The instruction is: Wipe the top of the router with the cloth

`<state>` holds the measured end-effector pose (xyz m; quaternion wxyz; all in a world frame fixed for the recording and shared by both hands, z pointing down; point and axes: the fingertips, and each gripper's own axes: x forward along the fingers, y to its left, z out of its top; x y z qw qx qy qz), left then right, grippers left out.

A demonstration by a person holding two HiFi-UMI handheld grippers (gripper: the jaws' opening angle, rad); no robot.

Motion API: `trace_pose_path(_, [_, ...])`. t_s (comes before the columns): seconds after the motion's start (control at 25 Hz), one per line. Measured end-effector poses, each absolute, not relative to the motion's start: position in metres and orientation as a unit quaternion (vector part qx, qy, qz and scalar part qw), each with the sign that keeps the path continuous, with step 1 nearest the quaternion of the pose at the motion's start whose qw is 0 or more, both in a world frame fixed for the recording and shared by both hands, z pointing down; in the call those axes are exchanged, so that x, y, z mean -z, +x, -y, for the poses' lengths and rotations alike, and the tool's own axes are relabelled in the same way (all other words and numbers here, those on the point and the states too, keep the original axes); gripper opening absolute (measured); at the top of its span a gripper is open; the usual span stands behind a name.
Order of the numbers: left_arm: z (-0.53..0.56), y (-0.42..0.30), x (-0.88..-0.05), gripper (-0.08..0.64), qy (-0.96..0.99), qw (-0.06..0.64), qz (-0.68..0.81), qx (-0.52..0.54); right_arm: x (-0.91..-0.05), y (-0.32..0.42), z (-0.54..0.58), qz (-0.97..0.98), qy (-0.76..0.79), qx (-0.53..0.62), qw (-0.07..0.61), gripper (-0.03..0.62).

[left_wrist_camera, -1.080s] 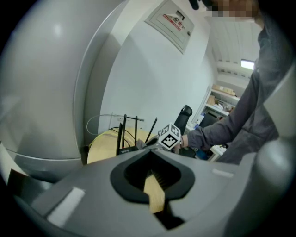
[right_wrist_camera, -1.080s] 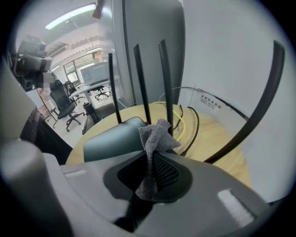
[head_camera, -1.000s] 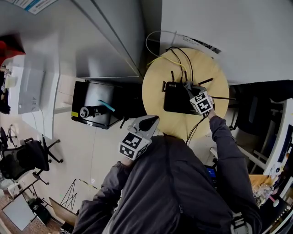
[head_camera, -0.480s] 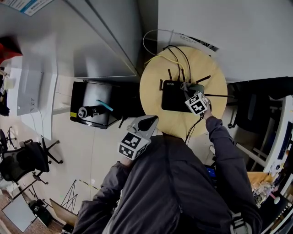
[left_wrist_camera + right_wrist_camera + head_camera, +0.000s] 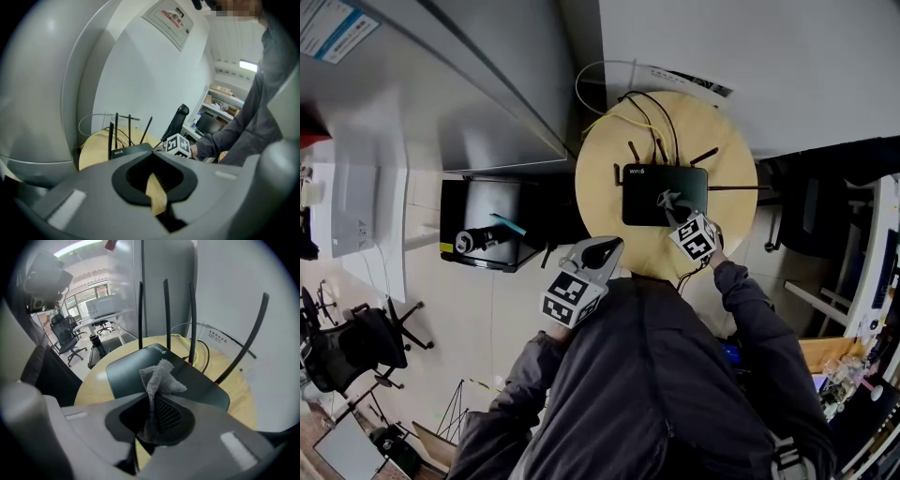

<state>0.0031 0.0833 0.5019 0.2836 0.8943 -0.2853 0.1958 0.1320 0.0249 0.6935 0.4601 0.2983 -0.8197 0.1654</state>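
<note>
- Seen from the head view, the person's dark-sleeved torso hides the near edge of the round pale wooden table (image 5: 598, 211). The right gripper (image 5: 673, 214) covers the near right corner of the flat black router with upright antennas (image 5: 649, 192).
- Whether the crumpled grey terry cloth (image 5: 159, 376) actually presses on the router's top cannot be made out in any view.
- The right arm reaches forward over the table with the gripper angled at the router (image 5: 199, 383). Its jaws are clamped on the cloth, whose loose folds stick out past the tips above the dark lid.
- The left gripper (image 5: 602, 249) is held back close to the chest at the table's near left edge. In its own view the jaws (image 5: 157, 187) are drawn together with nothing between them.
- The router sits at the middle of the table, smooth and dark with a faint sheen and white lettering at its left corner. Four thin black antennas (image 5: 166, 315) rise along its far side.
- Black and yellow cables (image 5: 652, 117) loop off the table's far edge.
</note>
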Motion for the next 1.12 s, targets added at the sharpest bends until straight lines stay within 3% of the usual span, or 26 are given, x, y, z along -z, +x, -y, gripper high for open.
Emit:
trace_pose_path(0.6, [-0.079,0.012,-0.502,0.0,0.897,0.28,0.278,-0.198,-0.697,0.131,-0.062,0.833,0.246,-0.215,0.446,0.029])
trace_pose_path(0.8, [-0.08,0.006,-0.503,0.0,0.89,0.285,0.296,-0.196,-0.692,0.165,-0.006,0.832,0.284,-0.214,0.425,0.029])
trace_pose_path(1.12, [-0.082,-0.001,-0.501,0.0,0.881,0.288,0.322,-0.192,-0.699,0.196,0.063,0.806,0.332,-0.172,0.459,0.029])
